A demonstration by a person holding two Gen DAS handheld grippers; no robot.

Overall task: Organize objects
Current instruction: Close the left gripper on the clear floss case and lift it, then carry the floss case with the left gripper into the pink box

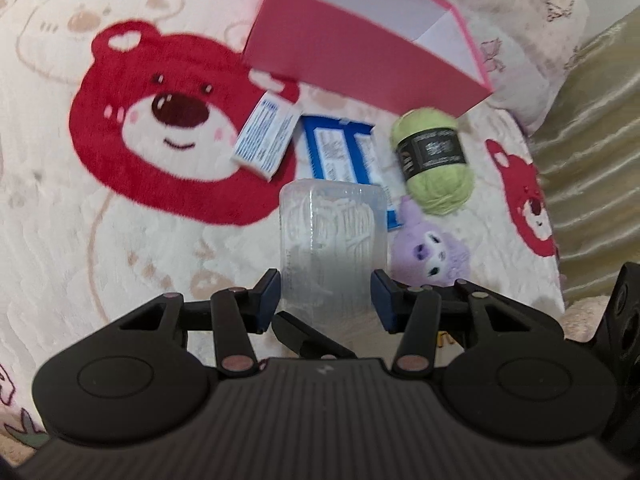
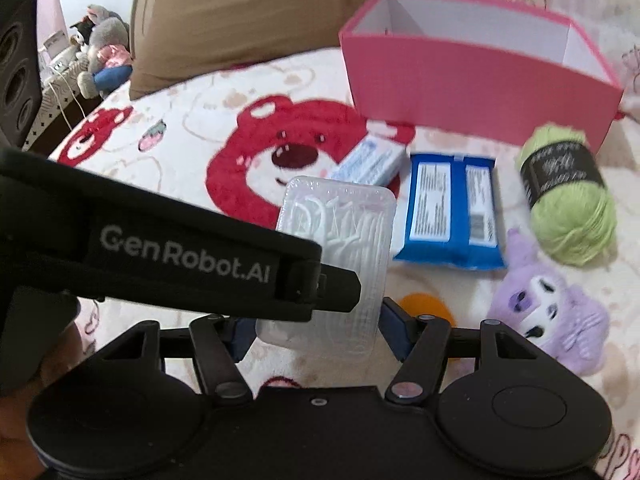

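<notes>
clear plastic case between two grippers over a bear-print bed blanket.

left gripper (image 1: pixel 324 300) fingers stand apart around the clear case (image 1: pixel 334 236); whether the right gripper (image 2: pixel 316 330) clamps it, cannot tell. beyond on the blanket (image 1: pixel 100 240): purple plush (image 2: pixel 548 312), blue packet (image 2: pixel 448 208), green yarn (image 2: pixel 568 192), then the open pink box (image 2: pixel 472 96) and a brown pillow (image 2: pixel 240 12).

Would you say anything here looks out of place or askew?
Nothing is spilled or damaged. The small white carton lies askew, one end propped on the blue packet. The clear plastic case sits between the left gripper's open fingers, and the pink box looks empty.
</notes>
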